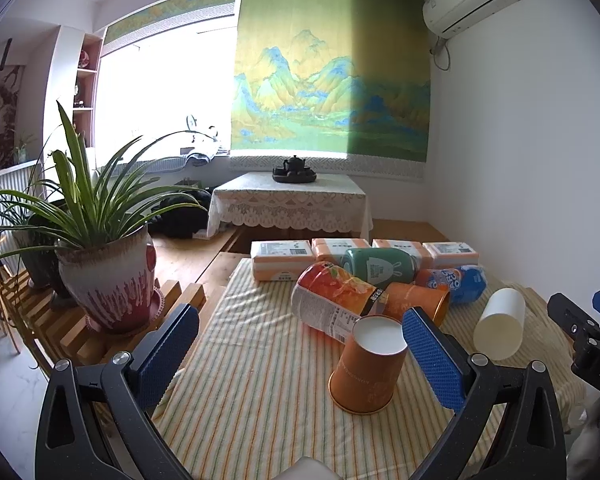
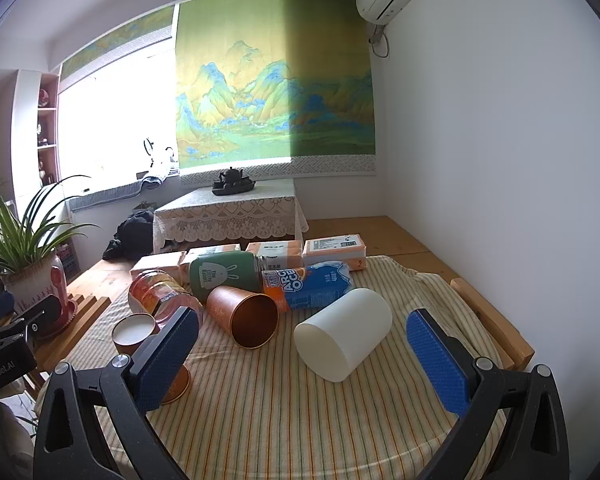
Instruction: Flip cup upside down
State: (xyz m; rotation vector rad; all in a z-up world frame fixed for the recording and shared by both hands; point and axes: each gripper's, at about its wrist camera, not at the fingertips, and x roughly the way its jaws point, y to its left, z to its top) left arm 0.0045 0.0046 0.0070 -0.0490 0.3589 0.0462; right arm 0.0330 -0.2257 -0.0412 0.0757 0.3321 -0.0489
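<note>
An orange paper cup (image 1: 366,364) stands upside down on the striped cloth, its white base up, just inside the right finger of my open left gripper (image 1: 300,360); nothing is between the pads. The same cup (image 2: 140,334) shows partly behind the left finger in the right wrist view. A white cup (image 2: 342,334) lies on its side between the wide-open fingers of my right gripper (image 2: 302,360), ahead of the pads and apart from them. That white cup (image 1: 500,322) lies at the right in the left wrist view. A second orange cup (image 2: 244,314) lies on its side, mouth toward me.
Behind the cups lie an orange juice bottle (image 1: 332,296), a green jar (image 2: 224,272), a blue-labelled bottle (image 2: 312,284) and several tissue packs (image 1: 282,258). A potted plant (image 1: 108,280) stands on a wooden slat stand at the left. The table's wooden edge (image 2: 496,320) runs along the right.
</note>
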